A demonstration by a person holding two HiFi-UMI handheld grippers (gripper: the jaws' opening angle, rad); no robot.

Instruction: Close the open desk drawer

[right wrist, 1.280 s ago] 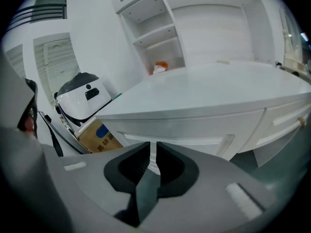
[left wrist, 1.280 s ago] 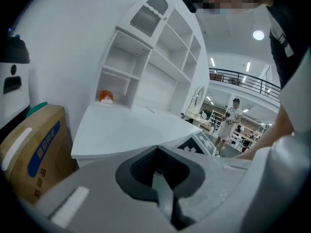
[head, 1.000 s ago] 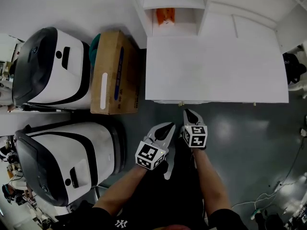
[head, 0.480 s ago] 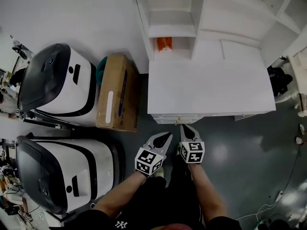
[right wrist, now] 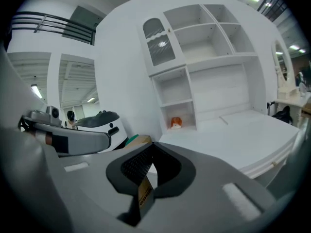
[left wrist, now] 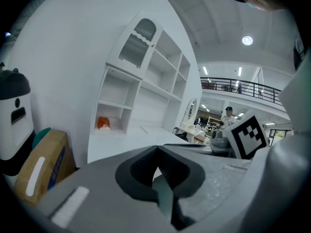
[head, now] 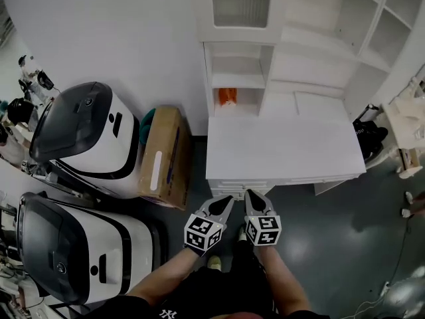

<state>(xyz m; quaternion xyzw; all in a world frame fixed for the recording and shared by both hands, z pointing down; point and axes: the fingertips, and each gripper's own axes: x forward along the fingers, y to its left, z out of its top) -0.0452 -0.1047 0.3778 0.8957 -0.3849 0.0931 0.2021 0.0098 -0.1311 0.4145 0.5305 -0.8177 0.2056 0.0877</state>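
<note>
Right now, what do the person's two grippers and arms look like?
The left gripper and right gripper are grey, with pointed jaws lined by dark ribbed pads. Each carries a white cube printed with black square markers. The person wears black short sleeves.

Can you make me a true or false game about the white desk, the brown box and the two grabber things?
1. An orange thing sits in a cubby above the white desk. True.
2. The cardboard box is on top of the desk. False: it stands on the floor beside the desk.
3. The left gripper and the right gripper are both shut, with nothing in them. True.
4. The left gripper is grabbing the orange thing. False: it is out in front of the desk, well away from the cubby.
</note>
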